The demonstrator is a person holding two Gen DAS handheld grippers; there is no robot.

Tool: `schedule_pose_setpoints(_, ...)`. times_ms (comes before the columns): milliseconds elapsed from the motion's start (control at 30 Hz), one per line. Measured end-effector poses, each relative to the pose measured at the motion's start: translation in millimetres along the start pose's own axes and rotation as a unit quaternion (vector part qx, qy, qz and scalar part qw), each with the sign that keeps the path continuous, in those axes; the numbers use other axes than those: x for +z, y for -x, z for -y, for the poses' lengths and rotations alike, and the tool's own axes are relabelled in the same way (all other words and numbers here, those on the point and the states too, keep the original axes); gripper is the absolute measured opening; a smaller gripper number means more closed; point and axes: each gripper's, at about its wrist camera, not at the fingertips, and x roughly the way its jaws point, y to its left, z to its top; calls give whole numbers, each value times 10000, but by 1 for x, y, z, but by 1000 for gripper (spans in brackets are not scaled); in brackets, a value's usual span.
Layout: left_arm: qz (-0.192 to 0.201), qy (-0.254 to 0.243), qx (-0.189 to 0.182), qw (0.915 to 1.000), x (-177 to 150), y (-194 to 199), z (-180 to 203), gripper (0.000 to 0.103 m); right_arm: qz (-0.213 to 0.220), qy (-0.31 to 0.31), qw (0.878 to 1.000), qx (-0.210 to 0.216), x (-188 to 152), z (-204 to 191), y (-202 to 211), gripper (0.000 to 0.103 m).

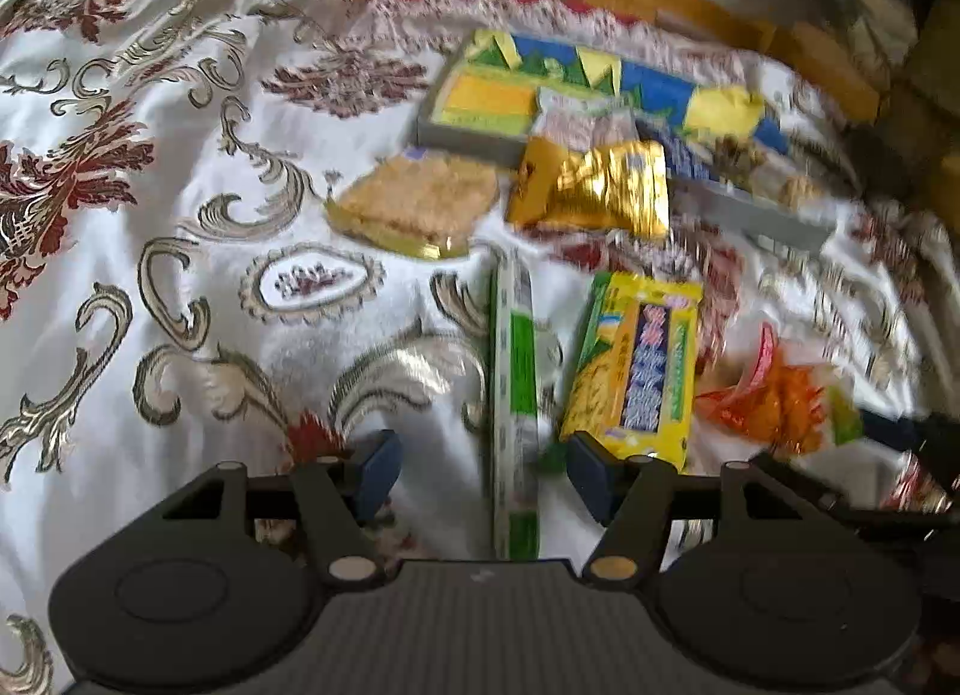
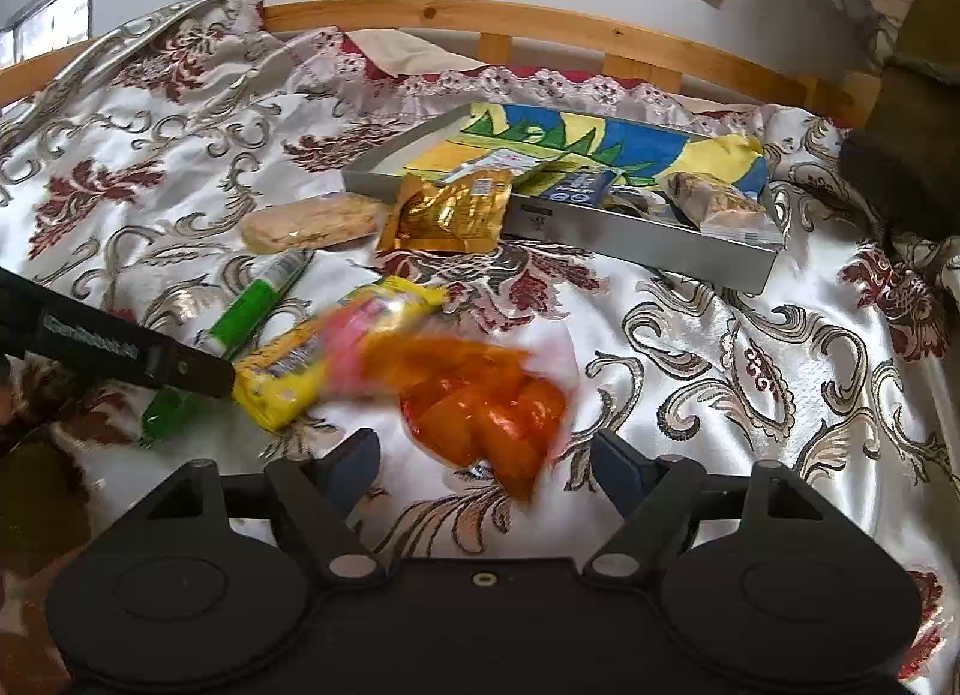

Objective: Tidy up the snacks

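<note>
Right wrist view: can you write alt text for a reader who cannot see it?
An open right gripper hovers over an orange snack bag on a patterned bedspread. A yellow packet and a green tube lie to its left; a gold pouch leans on a grey tray holding other snacks.

We see a bed (image 2: 690, 335) spread with white satin patterned in maroon and gold. Ahead of our open right claw (image 2: 486, 470) lies an orange packet (image 2: 480, 413); to its left, a yellow packet (image 2: 336, 353) and green tube (image 2: 252, 305). Farther ahead rest a gold pouch (image 2: 450, 212), a beige biscuit pack (image 2: 312, 224) and a grey tray (image 2: 648, 248).
</note>
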Motion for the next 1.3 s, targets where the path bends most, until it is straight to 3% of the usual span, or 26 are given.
schedule_pose_setpoints(100, 174, 207, -118, 9996, 3, -1, -6, 66, -15, -88, 10000, 17, -1, 2, -7, 81)
schedule_pose_setpoints(267, 115, 134, -200, 9996, 4, -5, -4, 60, 71, -67, 9999, -45, -3, -1, -15, 85)
schedule_pose_setpoints(367, 85, 18, -209, 9997, 3, -7, 0, 48, 143, -49, 9998, -107, -3, -3, -21, 88)
schedule_pose_setpoints(433, 71, -67, -185, 9998, 2, -7, 3, 32, 123, -92, 9999, -80, -2, -2, -27, 87)
schedule_pose_setpoints(467, 60, -99, -166, 9998, 1, -7, 5, 29, 123, -146, 9998, -66, -2, -2, -30, 86)
schedule_pose_setpoints(533, 60, -126, -161, 9998, 1, -7, 5, 25, 127, -211, 9997, -90, -2, -1, -33, 77)
schedule_pose_setpoints(1300, 68, 255, -256, 9993, 6, 8, 6, 18, 574, -22, 9975, -404, -5, -10, -19, 72)
